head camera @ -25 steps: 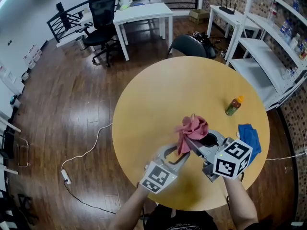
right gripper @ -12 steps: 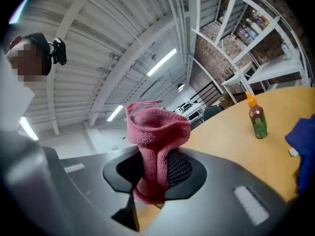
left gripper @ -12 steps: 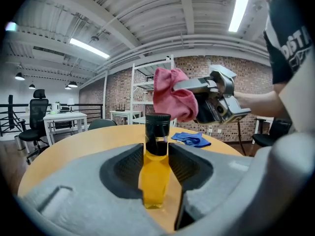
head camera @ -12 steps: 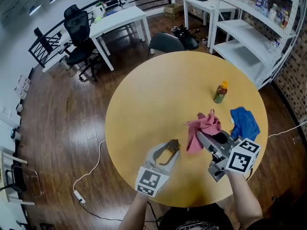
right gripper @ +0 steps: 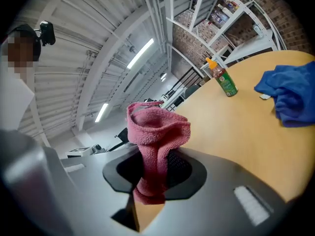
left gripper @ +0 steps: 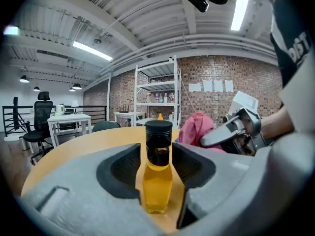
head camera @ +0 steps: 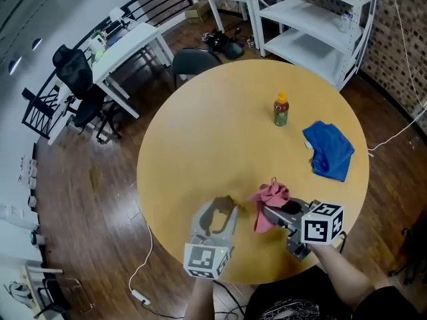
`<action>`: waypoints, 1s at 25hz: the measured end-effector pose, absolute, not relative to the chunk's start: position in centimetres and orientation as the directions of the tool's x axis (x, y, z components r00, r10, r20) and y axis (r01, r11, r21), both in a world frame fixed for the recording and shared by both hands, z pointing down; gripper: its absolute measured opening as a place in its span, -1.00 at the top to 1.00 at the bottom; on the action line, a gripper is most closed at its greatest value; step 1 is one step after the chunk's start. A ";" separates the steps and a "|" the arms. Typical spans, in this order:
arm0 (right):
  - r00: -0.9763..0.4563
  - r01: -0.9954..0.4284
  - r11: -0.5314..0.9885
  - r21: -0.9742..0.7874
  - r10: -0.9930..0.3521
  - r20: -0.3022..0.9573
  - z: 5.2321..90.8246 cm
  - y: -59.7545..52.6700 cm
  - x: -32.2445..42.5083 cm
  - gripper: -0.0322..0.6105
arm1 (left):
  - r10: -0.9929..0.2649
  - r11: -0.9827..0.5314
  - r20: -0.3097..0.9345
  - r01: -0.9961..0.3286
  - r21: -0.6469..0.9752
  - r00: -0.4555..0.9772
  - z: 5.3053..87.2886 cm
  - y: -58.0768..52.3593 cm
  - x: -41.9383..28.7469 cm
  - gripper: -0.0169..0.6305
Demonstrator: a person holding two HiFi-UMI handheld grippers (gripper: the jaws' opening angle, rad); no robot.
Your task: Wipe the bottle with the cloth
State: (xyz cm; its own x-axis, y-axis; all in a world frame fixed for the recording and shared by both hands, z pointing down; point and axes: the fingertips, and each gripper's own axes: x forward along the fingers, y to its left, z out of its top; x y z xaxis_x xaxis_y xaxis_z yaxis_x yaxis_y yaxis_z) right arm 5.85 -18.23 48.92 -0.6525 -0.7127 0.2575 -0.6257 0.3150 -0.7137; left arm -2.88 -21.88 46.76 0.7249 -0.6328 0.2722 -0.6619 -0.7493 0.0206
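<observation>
The left gripper [head camera: 220, 209] is opening its jaws around a small black-capped bottle [left gripper: 157, 176] of yellow liquid, which stands free near the tabletop's [head camera: 200, 145] near edge. Just beside it, the right gripper [head camera: 265, 213] clamps a pink cloth [right gripper: 156, 127]. A green-labelled bottle [head camera: 281, 109] and a blue cloth [head camera: 329, 151] sit toward the far right edge. Unheld, the black-capped bottle could tip if the pink cloth pushes against it.

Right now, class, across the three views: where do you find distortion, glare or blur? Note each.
Head view: fisheye bows the shelves; table evenly lit, sharp. Left gripper view: black corners, a light strip blown out, yellow bottle crisp. Right gripper view: pink cloth sharp, ceiling curved.
</observation>
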 end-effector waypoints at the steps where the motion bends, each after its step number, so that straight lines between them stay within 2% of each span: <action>1: -0.655 -0.623 0.310 -0.718 -0.709 0.262 49.3 -18.1 5.7 0.59 | -0.634 -0.749 0.275 -0.662 0.014 0.723 46.7 -21.9 -2.8 0.34; 3: -0.660 -0.616 0.297 -0.730 -0.701 0.272 50.1 -17.6 5.3 0.59 | -0.633 -0.750 0.281 -0.661 0.007 0.721 46.7 -21.8 -2.6 0.48; 5: -0.664 -0.608 0.278 -0.744 -0.692 0.284 51.0 -17.2 4.8 0.59 | -0.636 -0.744 0.287 -0.668 0.019 0.717 46.7 -21.8 -2.7 0.51; 9: -0.676 -0.589 0.246 -0.770 -0.672 0.302 53.1 -16.6 3.6 0.59 | -0.645 -0.732 0.271 -0.680 0.050 0.714 44.6 -21.8 -3.3 0.52; 15: -0.724 -0.518 0.189 -0.835 -0.616 0.310 55.3 -16.7 1.1 0.59 | -0.642 -0.748 0.168 -0.659 0.074 0.748 35.1 -21.7 -3.2 0.52; 20: -0.810 -0.432 0.198 -0.880 -0.513 0.283 55.7 -17.6 -3.6 0.59 | -0.610 -0.775 0.123 -0.622 0.112 0.782 30.2 -21.1 -2.6 0.52; 25: -0.857 -0.393 0.291 -0.872 -0.459 0.233 53.5 -17.7 -6.5 0.59 | -0.580 -0.798 0.153 -0.595 0.090 0.800 31.4 -20.2 -1.3 0.52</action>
State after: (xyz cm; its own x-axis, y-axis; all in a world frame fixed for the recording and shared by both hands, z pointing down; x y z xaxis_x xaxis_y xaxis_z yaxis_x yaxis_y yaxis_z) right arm -6.51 -17.71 53.49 -0.8573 -0.4589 0.2335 -0.3934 0.2914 -0.8720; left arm -1.35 -20.24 31.37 0.8005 -0.5796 0.1526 -0.5953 -0.7984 0.0905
